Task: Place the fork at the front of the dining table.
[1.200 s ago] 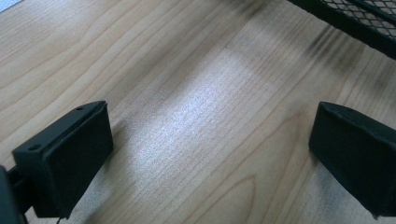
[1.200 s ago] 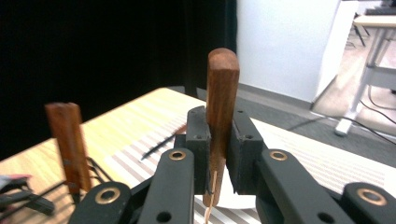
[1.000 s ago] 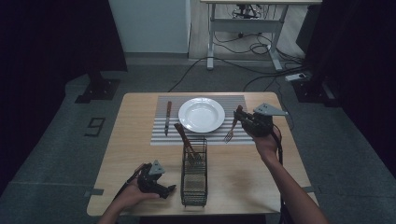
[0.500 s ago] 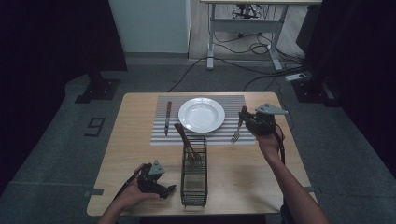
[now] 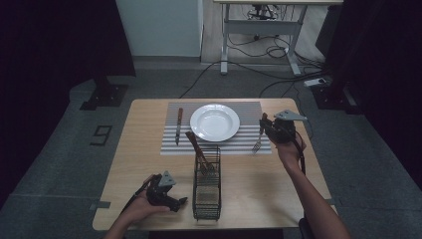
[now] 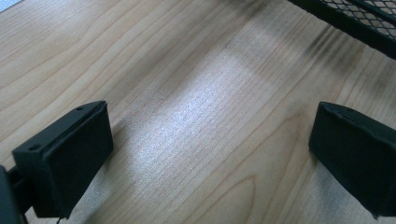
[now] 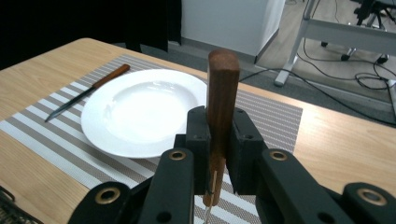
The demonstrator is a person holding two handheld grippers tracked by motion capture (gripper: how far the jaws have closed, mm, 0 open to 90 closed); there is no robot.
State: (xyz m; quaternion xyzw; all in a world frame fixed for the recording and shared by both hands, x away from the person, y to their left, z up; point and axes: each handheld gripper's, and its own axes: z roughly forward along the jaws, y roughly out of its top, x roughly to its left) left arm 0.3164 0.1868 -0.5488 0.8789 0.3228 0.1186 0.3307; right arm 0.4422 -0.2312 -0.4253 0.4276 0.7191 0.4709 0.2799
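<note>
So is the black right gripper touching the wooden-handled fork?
Touching. The right gripper view shows the right gripper with both jaws pressed against the wooden-handled fork.

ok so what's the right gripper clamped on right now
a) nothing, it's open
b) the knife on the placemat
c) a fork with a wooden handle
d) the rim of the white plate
c: the right gripper is shut on the wooden handle of a fork, tines hanging down over the placemat's right edge beside the plate.
</note>
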